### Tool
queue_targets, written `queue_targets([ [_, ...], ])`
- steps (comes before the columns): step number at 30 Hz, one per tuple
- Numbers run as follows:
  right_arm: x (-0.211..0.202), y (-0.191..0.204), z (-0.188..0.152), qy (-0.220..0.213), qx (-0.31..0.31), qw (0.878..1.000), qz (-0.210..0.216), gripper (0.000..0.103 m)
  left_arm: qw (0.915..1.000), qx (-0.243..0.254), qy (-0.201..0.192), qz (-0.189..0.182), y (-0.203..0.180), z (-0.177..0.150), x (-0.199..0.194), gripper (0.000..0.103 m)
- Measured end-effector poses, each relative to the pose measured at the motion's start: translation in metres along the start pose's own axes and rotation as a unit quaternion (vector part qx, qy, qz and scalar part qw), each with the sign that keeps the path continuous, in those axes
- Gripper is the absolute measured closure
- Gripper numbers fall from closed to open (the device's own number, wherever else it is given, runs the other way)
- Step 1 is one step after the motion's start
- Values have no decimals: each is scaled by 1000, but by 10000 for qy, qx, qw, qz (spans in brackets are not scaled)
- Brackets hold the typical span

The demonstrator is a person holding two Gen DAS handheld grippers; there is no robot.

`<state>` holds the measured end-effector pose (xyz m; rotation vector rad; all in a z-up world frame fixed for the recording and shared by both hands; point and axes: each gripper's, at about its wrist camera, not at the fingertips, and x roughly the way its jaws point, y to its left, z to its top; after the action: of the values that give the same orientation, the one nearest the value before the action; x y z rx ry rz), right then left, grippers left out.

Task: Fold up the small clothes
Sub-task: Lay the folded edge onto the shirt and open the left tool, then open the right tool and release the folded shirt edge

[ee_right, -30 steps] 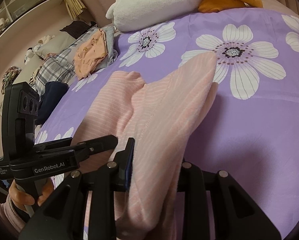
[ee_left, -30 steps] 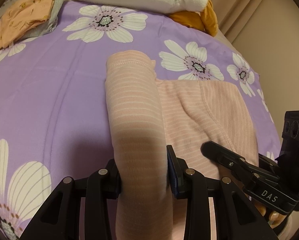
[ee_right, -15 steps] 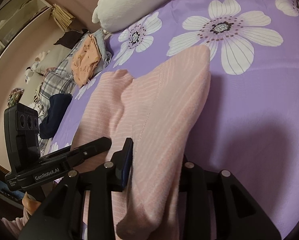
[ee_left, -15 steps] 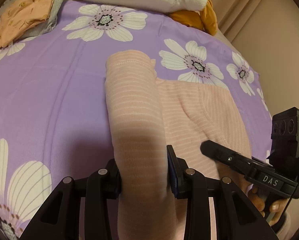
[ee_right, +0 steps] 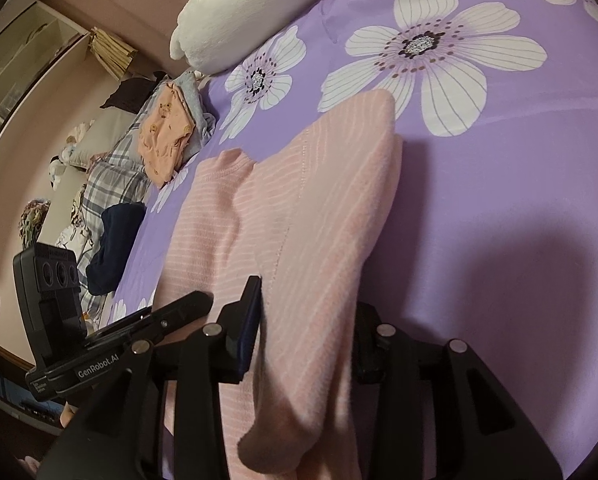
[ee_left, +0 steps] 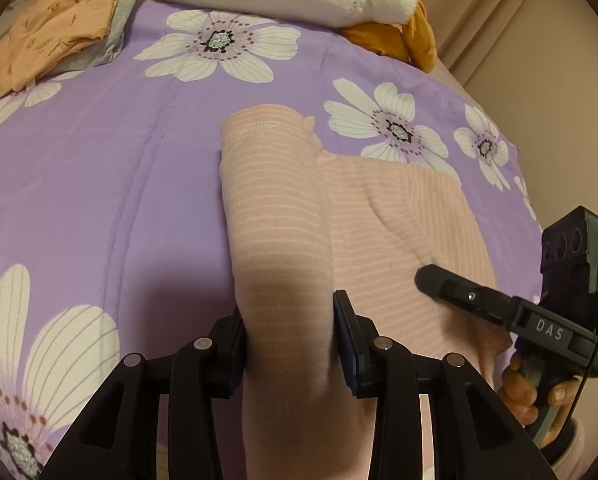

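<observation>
Right wrist view: the right gripper [ee_right: 305, 334] has just been opening — its jaws stand wider than a second ago, and a fold of the pink striped garment [ee_right: 323, 216] runs between them. The left pad now shows a sliver of gap to the cloth; the far pad is hidden behind the fold, so whether any pinch remains there I cannot tell. The view has also rolled, and the garment lies flatter on the purple flowered bedspread [ee_right: 499, 184] ahead of the fingertips.

In the left wrist view the left gripper [ee_left: 289, 330] has not budged — both pads press on a rolled part of the same garment, which stretches straight out from the fingers across the bedspread. The right gripper has slid rightward and nearer in that view.

My reading: the right side of the fold is being let go, the left side not yet released.
</observation>
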<state>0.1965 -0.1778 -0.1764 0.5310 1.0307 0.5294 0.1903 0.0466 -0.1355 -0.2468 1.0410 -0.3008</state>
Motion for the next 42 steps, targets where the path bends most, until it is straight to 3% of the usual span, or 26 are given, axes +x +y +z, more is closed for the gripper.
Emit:
queue_targets([
  [42, -22, -10, 1, -213, 239, 9983, -491, 66, 9996, 60, -43, 255, 11, -29, -33, 67],
])
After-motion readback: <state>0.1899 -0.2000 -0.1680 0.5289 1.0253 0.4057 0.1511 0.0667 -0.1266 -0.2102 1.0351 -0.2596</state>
